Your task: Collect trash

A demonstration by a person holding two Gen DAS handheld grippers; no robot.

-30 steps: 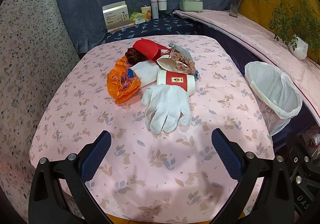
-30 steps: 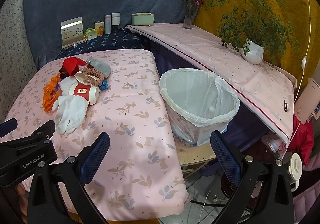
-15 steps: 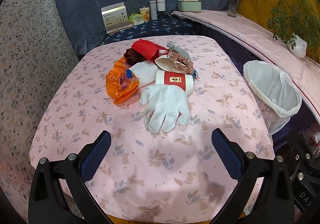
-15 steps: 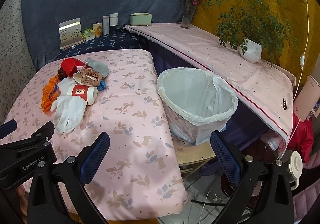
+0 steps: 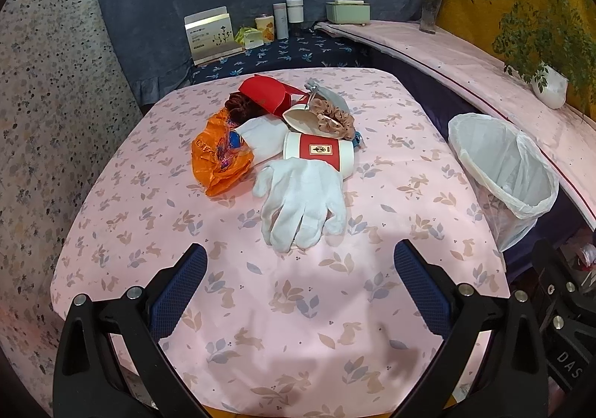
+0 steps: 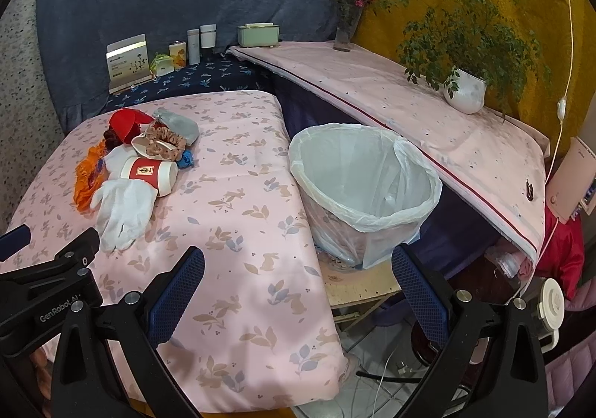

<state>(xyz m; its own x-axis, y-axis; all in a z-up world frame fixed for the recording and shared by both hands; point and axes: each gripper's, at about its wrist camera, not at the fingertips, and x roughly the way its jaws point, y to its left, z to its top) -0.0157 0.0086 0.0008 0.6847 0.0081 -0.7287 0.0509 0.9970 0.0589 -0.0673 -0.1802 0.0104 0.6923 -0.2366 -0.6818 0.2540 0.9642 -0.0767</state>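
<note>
- Left gripper (image 5: 300, 284): bottom centre of the left wrist view, jaws spread wide, nothing between them, above bare pink floral tablecloth (image 5: 283, 325).
- Right gripper (image 6: 298, 282): bottom centre of the right wrist view, jaws likewise wide apart and empty; it straddles the table's right edge.
- Left gripper body is cut off at the lower left edge of the right wrist view.
- Trash pile, frame centre in the left wrist view: white glove (image 5: 301, 203) nearest, fingers toward the camera; a red-and-white paper cup (image 5: 320, 153) on its side touches the glove's cuff.
- Left of the cup: crumpled orange plastic bag (image 5: 219, 162); white item between them, identity unclear.
- Behind: tan scrunchie (image 5: 333, 118) on a cream bowl-like piece, red paper box (image 5: 268, 95), dark brown scrunchie partly hidden.
- Small blue item (image 6: 185, 159) by the cup, too small to identify.
- Trash bin (image 6: 363, 190): beside the table's right edge, white liner, seems empty.
- Far shelf: potted plant (image 6: 465, 45), flower vase (image 6: 346, 17).
</note>
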